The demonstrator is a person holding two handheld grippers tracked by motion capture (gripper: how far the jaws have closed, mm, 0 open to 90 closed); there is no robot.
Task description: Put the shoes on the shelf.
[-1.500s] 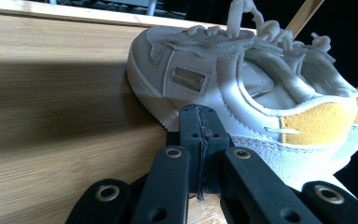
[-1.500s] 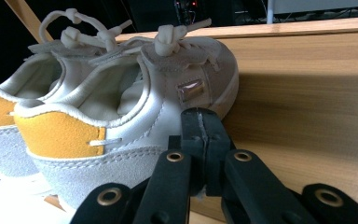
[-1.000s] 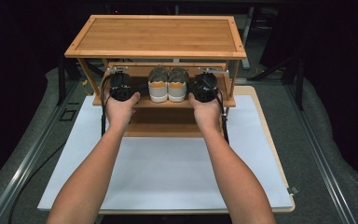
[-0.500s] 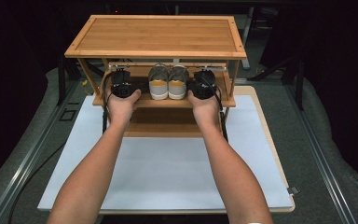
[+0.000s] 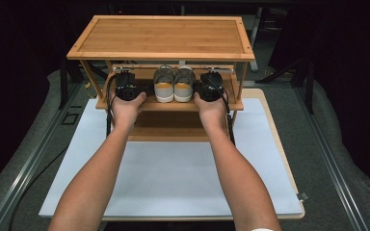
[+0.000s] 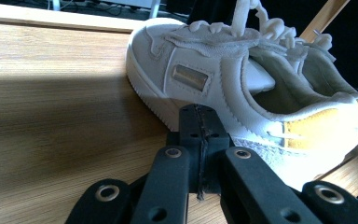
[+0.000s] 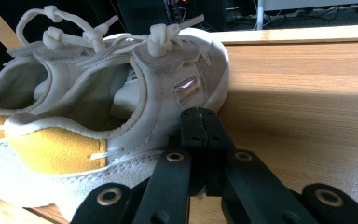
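While the pair of shoes [image 5: 174, 84] is being kept on the middle shelf [image 5: 168, 104] of the wooden rack [image 5: 161, 38], the left gripper [image 5: 126, 87] and right gripper [image 5: 210, 87] are being held just beside it, jaws pressed together, nothing being pinched.

Matt suede-like shoes [image 6: 242, 88] rest on a smooth, grained wooden shelf [image 6: 60, 116].
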